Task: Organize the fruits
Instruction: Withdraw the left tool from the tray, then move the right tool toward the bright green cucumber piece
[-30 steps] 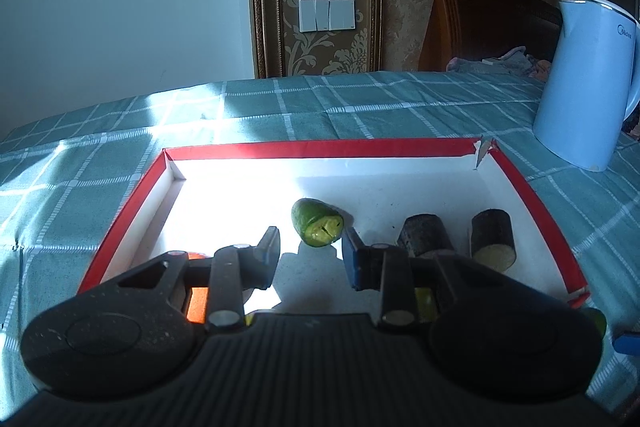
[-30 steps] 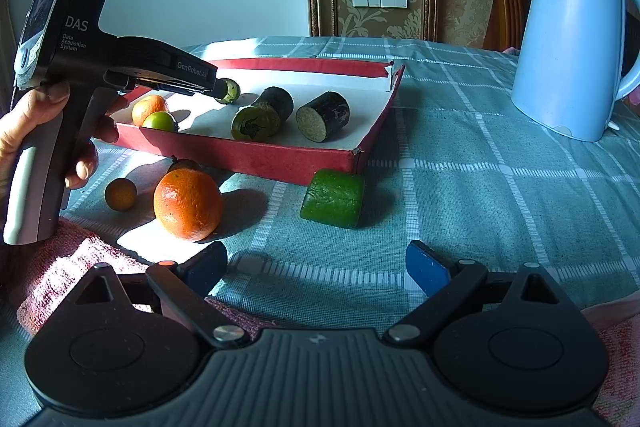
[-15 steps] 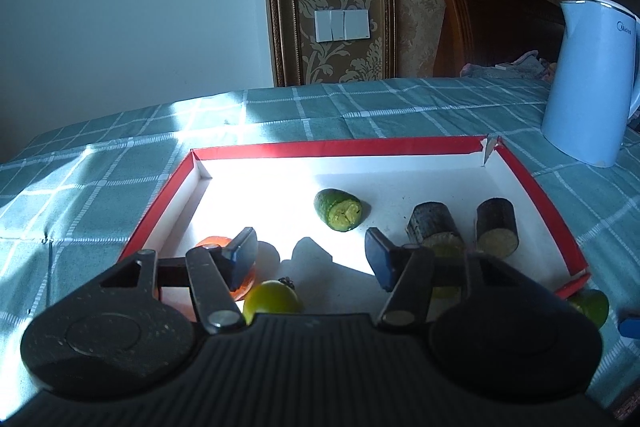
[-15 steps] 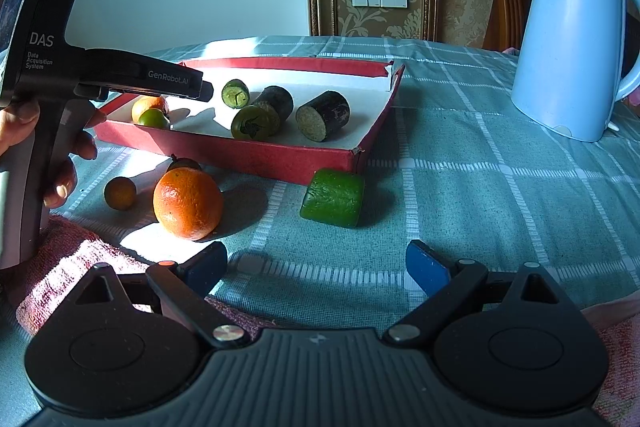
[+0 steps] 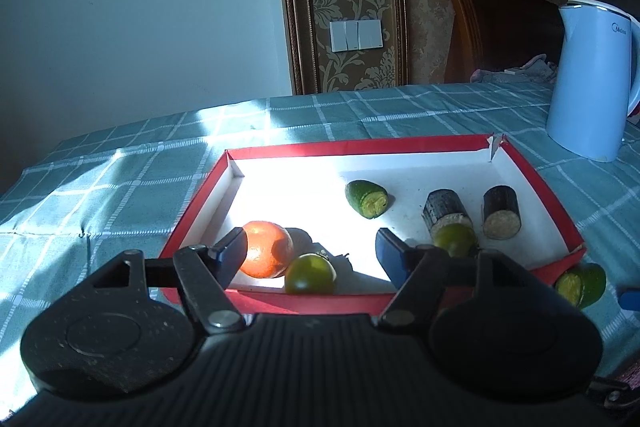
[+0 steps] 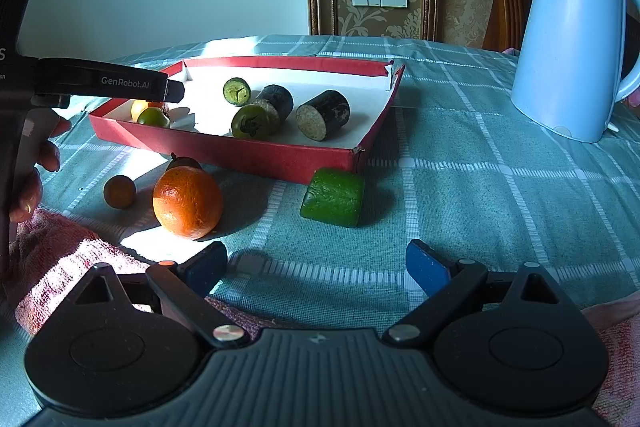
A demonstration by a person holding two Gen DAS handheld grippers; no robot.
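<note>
Four pieces lie outside the red tray [image 6: 256, 157], left to right: a small brown fruit [image 6: 119, 191], a dark fruit [image 6: 183, 161] that touches the large orange [image 6: 187, 202], and a green cut chunk [image 6: 334, 197]. Six pieces sit inside the tray. The left gripper [image 5: 310, 255] hovers at the tray's near wall, jaws apart and empty. The right gripper [image 6: 316, 265] hovers low over the tablecloth [image 6: 480, 187], jaws wide and empty. Judged step: between placements. Next move: close on one outside piece, probably the green cut chunk.

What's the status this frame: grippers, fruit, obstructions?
Left gripper open, empty, at the tray. Right gripper open, empty. Large orange, green chunk outside. Nothing blocking.
</note>
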